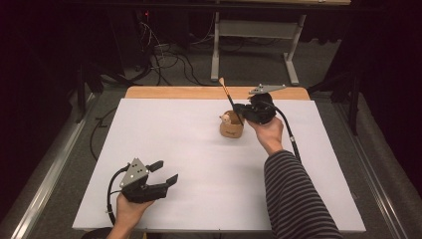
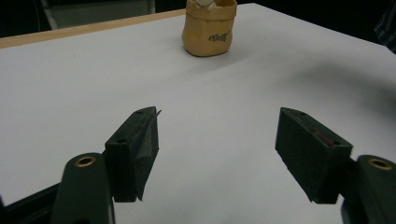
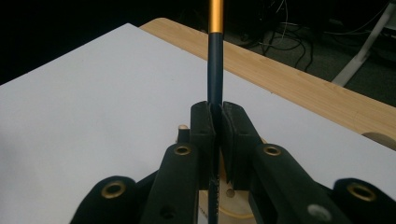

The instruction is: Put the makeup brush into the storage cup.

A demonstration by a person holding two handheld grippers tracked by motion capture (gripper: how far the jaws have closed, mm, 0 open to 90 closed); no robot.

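The right hand-held gripper (image 1: pixel 243 110) is seen with its jaws clamped on a slim dark brush handle with an orange-gold end (image 1: pixel 227 96), which is tilted toward 11 o'clock in the high view and rises straight up between the jaws in the right gripper view (image 3: pixel 215 70). The left hand-held gripper (image 1: pixel 164 172) is held with its jaws spread wide and nothing between them, just above the white table (image 1: pixel 199 164) at about 7 o'clock. A small tan paper-bag-shaped holder (image 1: pixel 232 127) is stood at about 1 o'clock on the table, directly beneath the brush; a pale rounded item is seen inside it, too small to identify. The holder is set well back from the bare wooden strip along the far edge (image 1: pixel 174 92). Open white surface is left between the two grippers.
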